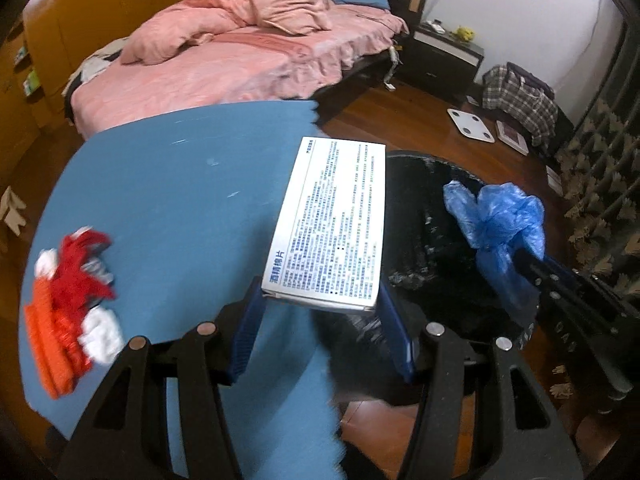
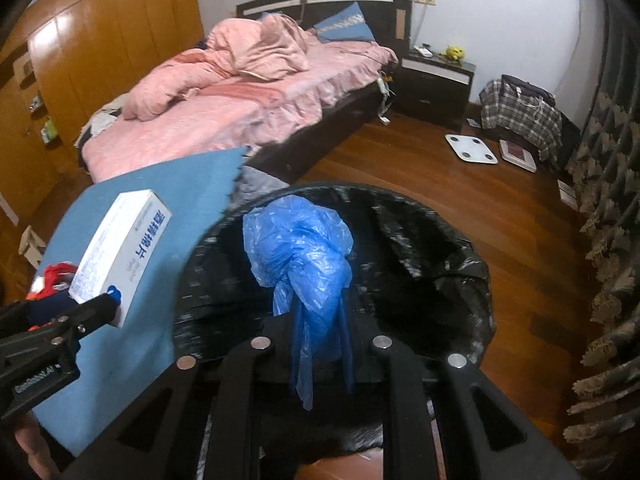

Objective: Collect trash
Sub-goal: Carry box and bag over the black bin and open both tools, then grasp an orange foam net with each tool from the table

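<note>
A white printed box [image 1: 328, 224], judged light and stiff, is pinched at its near end by the left gripper [image 1: 320, 304] beside the black-lined bin [image 2: 460, 264], while a crumpled blue plastic bag [image 2: 300, 256] (soft, slippery, best taken by its twisted neck) is clamped over the bin by the right gripper [image 2: 320, 344].
</note>
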A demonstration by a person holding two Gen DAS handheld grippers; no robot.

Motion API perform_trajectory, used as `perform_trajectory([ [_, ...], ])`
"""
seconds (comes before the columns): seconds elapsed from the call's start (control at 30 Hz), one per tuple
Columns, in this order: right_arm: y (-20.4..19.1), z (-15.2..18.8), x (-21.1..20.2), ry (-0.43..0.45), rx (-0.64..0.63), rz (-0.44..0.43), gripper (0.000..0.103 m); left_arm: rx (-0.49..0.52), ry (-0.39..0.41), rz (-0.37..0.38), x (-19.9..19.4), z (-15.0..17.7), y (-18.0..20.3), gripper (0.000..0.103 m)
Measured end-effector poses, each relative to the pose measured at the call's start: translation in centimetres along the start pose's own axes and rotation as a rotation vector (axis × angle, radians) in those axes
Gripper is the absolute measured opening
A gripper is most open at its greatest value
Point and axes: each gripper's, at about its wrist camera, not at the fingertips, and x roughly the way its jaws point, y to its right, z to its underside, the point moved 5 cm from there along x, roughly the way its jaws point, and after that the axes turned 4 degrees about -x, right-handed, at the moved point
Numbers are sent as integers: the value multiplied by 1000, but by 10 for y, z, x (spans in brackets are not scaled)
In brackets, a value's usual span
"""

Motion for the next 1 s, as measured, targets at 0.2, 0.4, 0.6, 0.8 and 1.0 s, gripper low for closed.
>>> perform_trajectory([
  [0.2,31,-1,38,-34,23,33,50,85,-28,30,40,-7,36,72],
  [0.4,43,13,46,-58,68,40,50,143,-45,-4,63,0,24,72],
  [0.6,26,27,14,-42,94,39,50,112,-19,-50,28,9,-31,73],
  [0.8,-39,48,-26,-23,55,-31,56,50,9,-103,-17,31,-104,76],
  [1.0,-126,69,-56,-9,-9,-129,56,-12,34,-198,-59,57,-196,77],
])
